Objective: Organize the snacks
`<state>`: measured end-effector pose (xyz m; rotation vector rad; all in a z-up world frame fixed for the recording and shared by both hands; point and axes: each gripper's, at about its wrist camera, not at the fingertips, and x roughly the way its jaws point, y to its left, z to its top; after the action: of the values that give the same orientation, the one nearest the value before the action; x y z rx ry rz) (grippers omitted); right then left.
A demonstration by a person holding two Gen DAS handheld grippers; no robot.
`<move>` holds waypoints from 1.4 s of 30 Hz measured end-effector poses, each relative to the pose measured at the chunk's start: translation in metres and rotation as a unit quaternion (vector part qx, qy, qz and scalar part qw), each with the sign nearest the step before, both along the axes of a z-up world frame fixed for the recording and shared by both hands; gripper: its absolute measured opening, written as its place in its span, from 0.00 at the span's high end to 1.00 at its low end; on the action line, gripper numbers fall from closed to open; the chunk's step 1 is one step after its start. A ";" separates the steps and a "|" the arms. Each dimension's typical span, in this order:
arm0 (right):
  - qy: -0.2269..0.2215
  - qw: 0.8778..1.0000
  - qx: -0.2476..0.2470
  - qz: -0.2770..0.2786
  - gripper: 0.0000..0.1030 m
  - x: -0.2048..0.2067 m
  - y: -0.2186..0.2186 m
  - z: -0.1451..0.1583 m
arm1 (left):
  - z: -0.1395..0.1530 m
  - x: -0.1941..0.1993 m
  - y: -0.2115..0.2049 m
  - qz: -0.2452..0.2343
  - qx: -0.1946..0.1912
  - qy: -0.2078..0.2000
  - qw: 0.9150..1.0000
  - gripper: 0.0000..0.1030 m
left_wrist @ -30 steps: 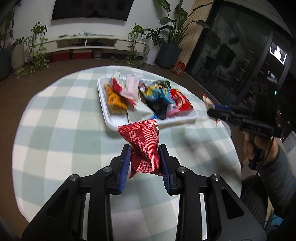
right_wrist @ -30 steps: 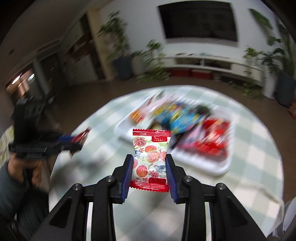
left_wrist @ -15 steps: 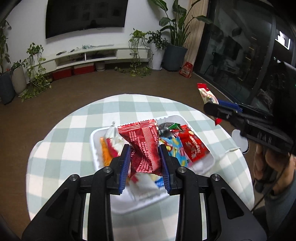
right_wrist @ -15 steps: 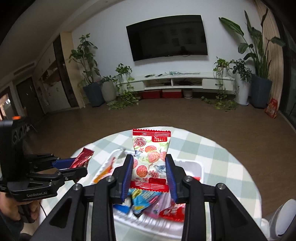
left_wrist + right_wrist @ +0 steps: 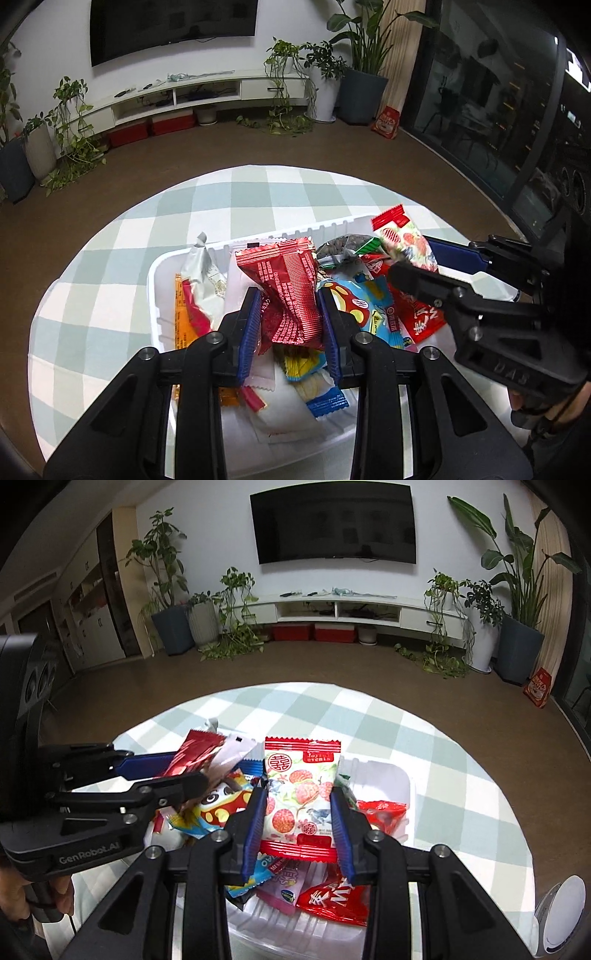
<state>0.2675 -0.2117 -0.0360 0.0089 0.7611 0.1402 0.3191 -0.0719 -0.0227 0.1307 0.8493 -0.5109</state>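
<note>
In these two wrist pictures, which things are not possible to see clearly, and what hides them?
- Near rim of the white tray, left wrist view: behind the left hand-held gripper.
- Print on the red foil packet: too small to read.
- Snacks under the lychee candy packet, right wrist view: covered by it and the right hand-held gripper.
- White round object: cut off by the lens edge.
</note>
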 end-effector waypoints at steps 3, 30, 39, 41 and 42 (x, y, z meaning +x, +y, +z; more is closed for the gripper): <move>0.013 1.000 -0.006 -0.004 0.64 0.003 0.000 -0.008 | -0.007 0.007 -0.001 0.008 0.004 0.006 1.000 0.72; 0.019 0.999 -0.021 -0.016 0.41 0.002 -0.001 -0.018 | -0.013 0.011 0.007 0.026 0.002 -0.006 1.000 0.44; -0.007 0.999 -0.008 -0.040 0.25 -0.009 -0.014 0.002 | 0.005 -0.009 0.023 0.051 -0.005 -0.035 0.998 0.16; -0.020 0.999 -0.003 -0.048 0.20 -0.014 -0.018 0.010 | 0.012 -0.019 0.031 0.066 -0.013 -0.049 0.997 0.00; -0.028 0.998 0.000 -0.053 0.14 -0.017 -0.020 0.014 | 0.016 -0.026 0.037 0.077 -0.019 -0.059 0.995 0.00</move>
<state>0.2508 -0.2315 -0.0218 0.0450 0.7039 0.0387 0.2935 -0.0349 -0.0065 0.0601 0.7281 -0.3713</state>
